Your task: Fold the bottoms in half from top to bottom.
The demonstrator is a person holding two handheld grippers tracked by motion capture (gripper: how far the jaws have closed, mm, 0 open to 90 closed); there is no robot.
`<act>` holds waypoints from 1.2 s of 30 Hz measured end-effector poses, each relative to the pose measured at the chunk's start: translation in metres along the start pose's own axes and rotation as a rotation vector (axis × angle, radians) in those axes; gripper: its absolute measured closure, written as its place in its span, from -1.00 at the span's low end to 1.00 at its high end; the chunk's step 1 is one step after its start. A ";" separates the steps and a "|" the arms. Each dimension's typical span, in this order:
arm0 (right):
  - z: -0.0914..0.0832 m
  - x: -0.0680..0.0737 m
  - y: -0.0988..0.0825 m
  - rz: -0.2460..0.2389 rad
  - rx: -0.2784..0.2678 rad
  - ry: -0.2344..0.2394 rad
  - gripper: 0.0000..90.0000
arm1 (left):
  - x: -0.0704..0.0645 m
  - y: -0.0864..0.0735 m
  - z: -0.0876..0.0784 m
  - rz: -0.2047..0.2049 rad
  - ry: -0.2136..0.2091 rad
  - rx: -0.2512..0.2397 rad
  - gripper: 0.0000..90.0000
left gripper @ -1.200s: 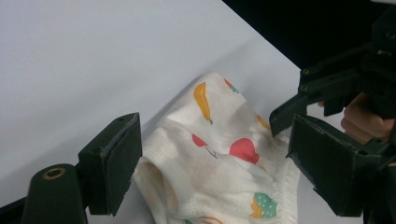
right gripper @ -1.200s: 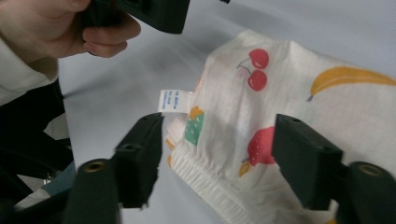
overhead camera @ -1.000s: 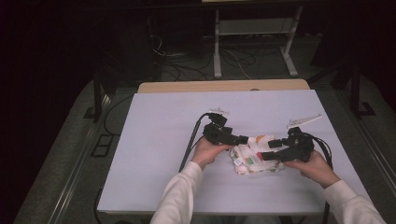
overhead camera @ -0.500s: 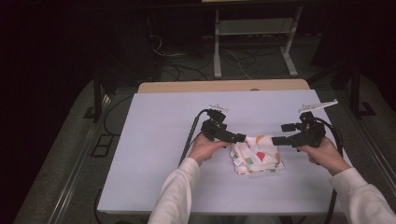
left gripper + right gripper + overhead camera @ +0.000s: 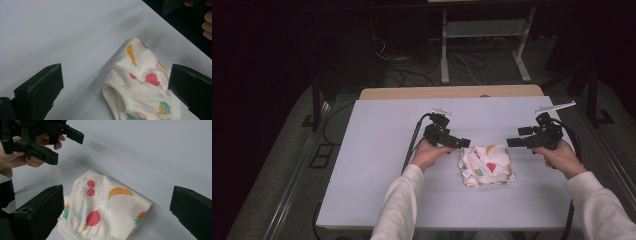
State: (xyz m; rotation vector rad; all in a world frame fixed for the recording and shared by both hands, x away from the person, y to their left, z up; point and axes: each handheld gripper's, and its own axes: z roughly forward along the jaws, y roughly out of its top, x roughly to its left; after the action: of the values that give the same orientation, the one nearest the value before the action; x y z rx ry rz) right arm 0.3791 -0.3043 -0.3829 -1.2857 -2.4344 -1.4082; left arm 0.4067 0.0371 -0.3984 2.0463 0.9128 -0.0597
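Hand-held grippers apart, folded cloth between

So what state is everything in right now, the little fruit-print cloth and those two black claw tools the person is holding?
Fruit-print cloth: folded into a small bundle, lying flat on the table, touched by neither tool.
Left gripper: jaws just opened wide, nothing between them, held beside the cloth's left edge.
Right gripper: jaws just opened wide, empty, held off the cloth to its right.
Table: white top, bearing the cloth.
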 end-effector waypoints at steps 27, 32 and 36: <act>0.030 -0.028 -0.007 0.018 0.039 -0.044 -1.00 | 0.013 -0.009 0.026 -0.031 -0.039 0.027 -1.00; 0.036 -0.032 -0.010 0.031 0.044 -0.048 -1.00 | 0.015 -0.010 0.030 -0.045 -0.052 0.019 -1.00; 0.040 -0.037 -0.013 0.036 0.058 -0.059 -1.00 | 0.017 -0.011 0.034 -0.059 -0.056 0.017 -1.00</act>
State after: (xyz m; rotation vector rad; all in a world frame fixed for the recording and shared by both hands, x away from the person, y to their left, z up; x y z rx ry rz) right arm 0.4075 -0.3014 -0.4303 -1.3696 -2.4561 -1.2999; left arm 0.4217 0.0265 -0.4334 2.0233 0.9408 -0.1568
